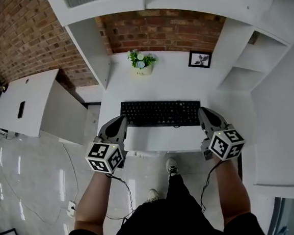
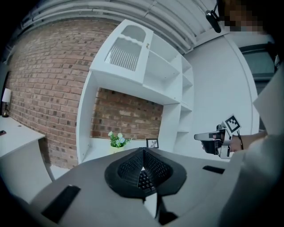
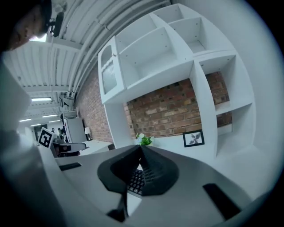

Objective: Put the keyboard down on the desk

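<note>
Left gripper: jaws together, tips meeting, nothing clamped. In its own view a patch of keys shows only through the hollow below the tips. It sits just off the near-left corner of the keyboard.

Right gripper: jaws likewise drawn together and empty, tip at the keyboard's right end (touching or just beside, I cannot tell which).

The keyboard appears to lie flat on the desk, close to the front edge and square to it, which is where the task wants it. No tilt or lift is visible.

Judgement: the placing looks done as far as position goes. With a closed gripper at each end, the scene fits either a keyboard just let down or one pressed end to end ready to be carried.

Farther back: a small plant, a picture frame and a brick wall.
</note>
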Demonstrator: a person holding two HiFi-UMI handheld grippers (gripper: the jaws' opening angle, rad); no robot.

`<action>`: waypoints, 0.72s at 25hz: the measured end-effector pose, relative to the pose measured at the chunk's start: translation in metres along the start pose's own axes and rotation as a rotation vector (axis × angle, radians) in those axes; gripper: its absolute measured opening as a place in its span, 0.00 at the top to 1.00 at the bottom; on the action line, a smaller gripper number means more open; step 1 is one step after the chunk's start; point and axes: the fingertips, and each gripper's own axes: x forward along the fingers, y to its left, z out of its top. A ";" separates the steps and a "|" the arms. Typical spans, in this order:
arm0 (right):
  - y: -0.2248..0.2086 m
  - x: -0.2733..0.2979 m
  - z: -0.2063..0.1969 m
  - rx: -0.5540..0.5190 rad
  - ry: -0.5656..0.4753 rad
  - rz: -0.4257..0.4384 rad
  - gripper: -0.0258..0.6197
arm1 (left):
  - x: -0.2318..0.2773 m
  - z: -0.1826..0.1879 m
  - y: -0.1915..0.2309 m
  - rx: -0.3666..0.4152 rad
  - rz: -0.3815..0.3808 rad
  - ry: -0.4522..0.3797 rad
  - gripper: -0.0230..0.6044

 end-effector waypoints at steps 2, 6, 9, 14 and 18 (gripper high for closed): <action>0.019 -0.020 0.005 -0.008 -0.024 0.008 0.93 | -0.021 0.004 -0.011 0.021 -0.002 -0.009 0.93; 0.050 -0.057 0.010 -0.020 -0.053 0.012 0.93 | -0.058 0.010 -0.028 0.027 -0.018 -0.027 0.93; 0.068 -0.080 0.008 -0.023 -0.068 0.012 0.93 | -0.080 0.006 -0.037 0.010 -0.031 -0.033 0.93; 0.090 -0.111 0.003 -0.033 -0.074 0.011 0.93 | -0.106 -0.002 -0.051 -0.012 -0.053 -0.030 0.93; 0.099 -0.133 0.000 -0.038 -0.080 0.015 0.93 | -0.122 -0.006 -0.066 -0.015 -0.060 -0.032 0.93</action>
